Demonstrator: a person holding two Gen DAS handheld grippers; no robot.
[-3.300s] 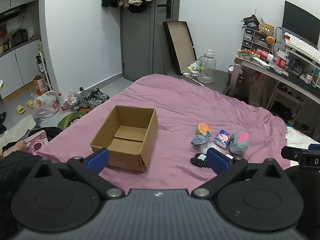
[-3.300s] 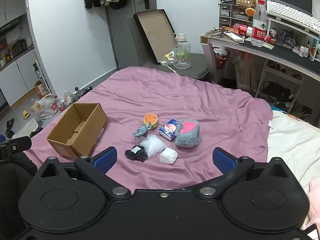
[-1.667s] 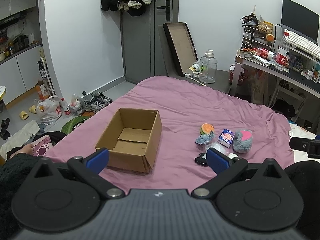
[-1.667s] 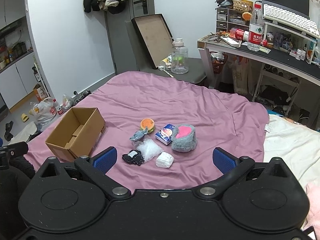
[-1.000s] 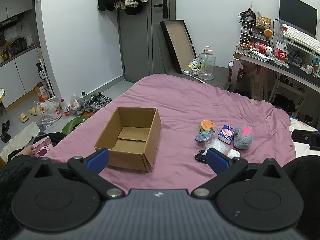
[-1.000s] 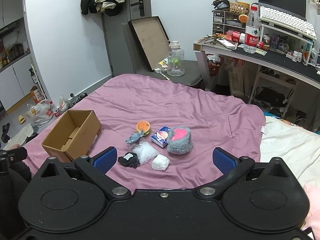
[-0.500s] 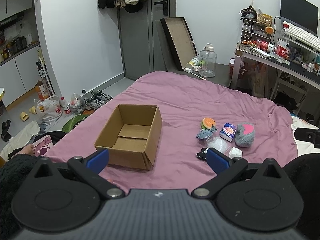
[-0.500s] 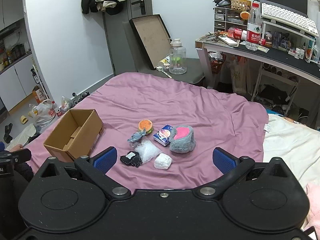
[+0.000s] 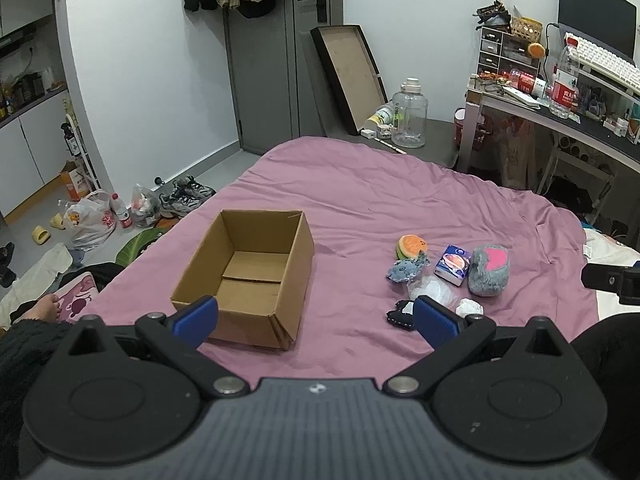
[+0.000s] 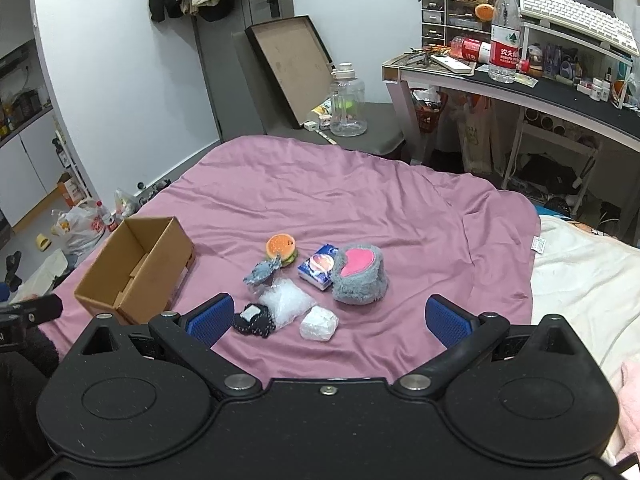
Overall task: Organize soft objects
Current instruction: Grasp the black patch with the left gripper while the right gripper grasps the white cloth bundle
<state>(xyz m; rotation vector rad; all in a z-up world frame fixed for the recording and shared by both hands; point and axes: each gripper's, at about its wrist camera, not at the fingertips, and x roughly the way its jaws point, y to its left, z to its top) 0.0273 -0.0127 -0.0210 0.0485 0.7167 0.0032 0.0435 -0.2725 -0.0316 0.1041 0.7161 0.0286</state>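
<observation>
Both claws [image 9: 316,316] [image 10: 328,318] spread wide, w/ box [image 9: 244,276] left of toy pile [image 10: 312,280].

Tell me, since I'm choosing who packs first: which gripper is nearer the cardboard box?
Left. The left gripper hovers open just before the cardboard box; the right gripper sits off to its right, facing the toy pile, the box left of its fingers.

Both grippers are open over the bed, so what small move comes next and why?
Probably lower the right gripper onto the white bundle, the nearest of the pile. Nothing is held, the box is empty, and the left gripper faces it.
</observation>
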